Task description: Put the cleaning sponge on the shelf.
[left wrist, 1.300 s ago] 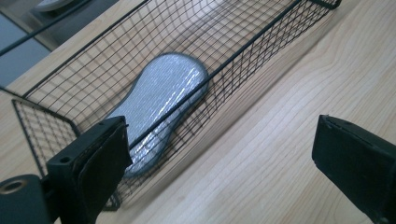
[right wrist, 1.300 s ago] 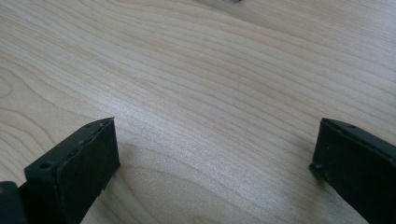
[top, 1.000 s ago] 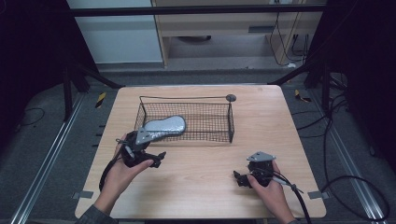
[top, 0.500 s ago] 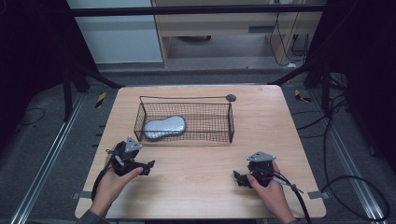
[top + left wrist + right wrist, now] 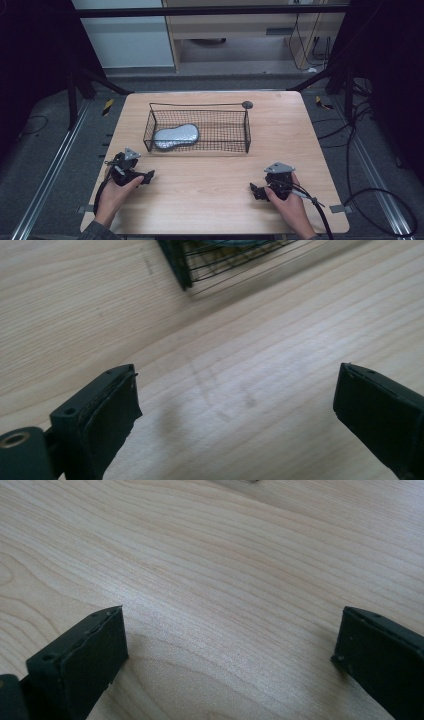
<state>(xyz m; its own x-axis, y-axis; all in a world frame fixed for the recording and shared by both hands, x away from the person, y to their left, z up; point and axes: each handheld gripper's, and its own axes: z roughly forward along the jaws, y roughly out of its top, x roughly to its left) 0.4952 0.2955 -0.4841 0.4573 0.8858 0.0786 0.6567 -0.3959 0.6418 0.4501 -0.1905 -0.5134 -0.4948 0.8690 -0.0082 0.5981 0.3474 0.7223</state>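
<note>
Pale wooden table [image 5: 210, 200] is carrying a black wire basket [image 5: 197, 131]. From above, a grey, perhaps padded, oblong object [image 5: 176, 136] is lying in its end ahead of the left gripper [image 5: 142, 176], well apart from it. That gripper's view is catching just a basket corner [image 5: 182, 265], jaws gaping wide. The right gripper [image 5: 256, 190], jaws likewise spread, is facing bare wood.

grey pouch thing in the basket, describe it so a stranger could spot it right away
On the light wooden table stands a black wire basket toward the far edge. Inside its left end lies a silvery-grey, peanut-shaped padded pouch, the lone item inside the mesh.
</note>
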